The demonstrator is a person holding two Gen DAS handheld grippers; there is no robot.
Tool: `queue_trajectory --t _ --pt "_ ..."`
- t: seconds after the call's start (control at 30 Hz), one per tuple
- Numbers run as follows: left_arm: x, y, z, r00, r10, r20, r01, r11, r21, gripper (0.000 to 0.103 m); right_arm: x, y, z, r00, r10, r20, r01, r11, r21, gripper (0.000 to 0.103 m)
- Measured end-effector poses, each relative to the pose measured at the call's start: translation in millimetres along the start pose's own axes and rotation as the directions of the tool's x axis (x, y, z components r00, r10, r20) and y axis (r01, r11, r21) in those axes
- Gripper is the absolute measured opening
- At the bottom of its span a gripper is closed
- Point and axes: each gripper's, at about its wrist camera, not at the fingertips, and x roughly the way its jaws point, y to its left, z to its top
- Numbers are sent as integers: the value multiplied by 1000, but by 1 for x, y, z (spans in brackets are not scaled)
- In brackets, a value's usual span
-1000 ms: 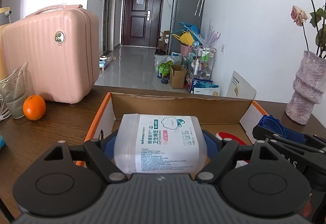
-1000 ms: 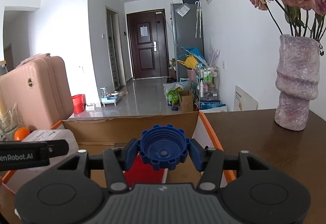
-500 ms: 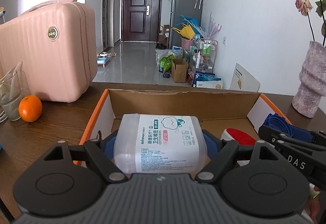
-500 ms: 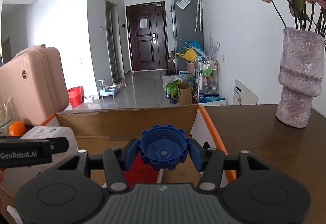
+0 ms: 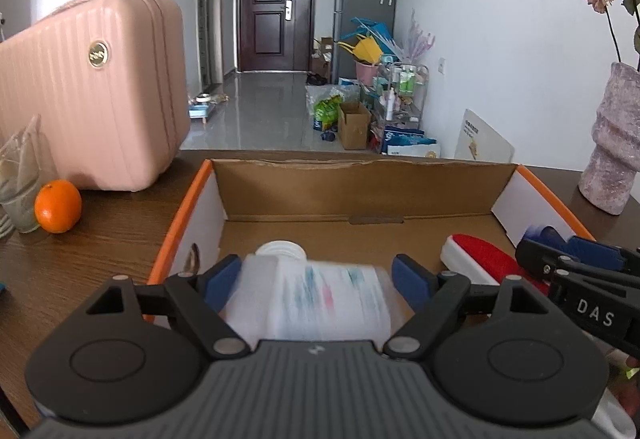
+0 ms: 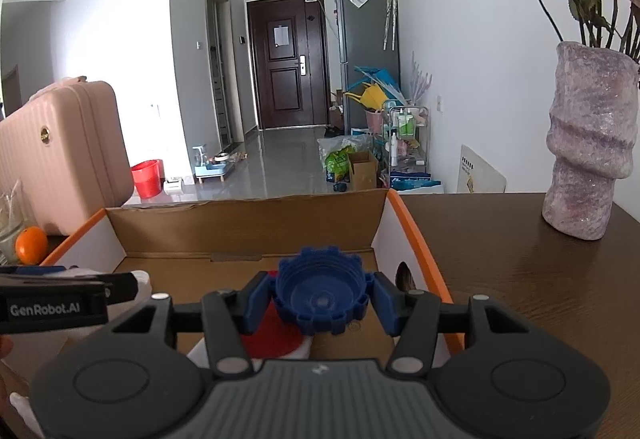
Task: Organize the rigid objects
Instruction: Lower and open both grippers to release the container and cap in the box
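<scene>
An open cardboard box [image 5: 360, 191] with orange edges lies on the brown table. My left gripper [image 5: 316, 279] hangs over its left half with jaws opening. A clear swab container [image 5: 308, 303] with a white lid sits blurred between the pads, slipping free into the box. Over the box's right half, my right gripper [image 6: 322, 299] also has jaws opening. The blue ridged cap [image 6: 322, 295] is between its pads with slim gaps on both sides. A red-and-white brush [image 5: 480, 259] lies on the box floor.
A pink suitcase [image 5: 92, 99], an orange [image 5: 58, 205] and a glass [image 5: 20, 191] stand left of the box. A mauve vase [image 6: 588, 143] with dried roses stands on the table to its right. Beyond the table's far edge a hallway runs to a door.
Both pairs of jaws have widened. The swab container has tipped lid-forward and dropped lower between the left pads. The blue cap has come loose from the right pads.
</scene>
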Motion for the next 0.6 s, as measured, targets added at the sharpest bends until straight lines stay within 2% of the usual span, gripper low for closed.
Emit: queue_trajectory --t 0.1,0.2,0.3,0.33,0.6 --pt "-4 2 1 1000 19 20 -19 1000 -8 98 -2 -1 0 1000 -3 11 3 1000 4 67" --pt "-6 6 3 999 32 30 -31 999 -21 103 -5 -3 0 1000 -5 28 5 1000 17 87" --pt "-7 9 4 999 42 30 -41 999 -29 103 -8 -5 2 999 3 39 -4 1000 27 93" --pt "-7 11 5 998 47 28 -46 998 -34 103 -8 -6 2 999 -1 40 0 1000 31 102" --pt "-5 10 6 999 50 19 -50 998 -38 103 -10 -5 1 998 -14 53 12 1000 28 103"
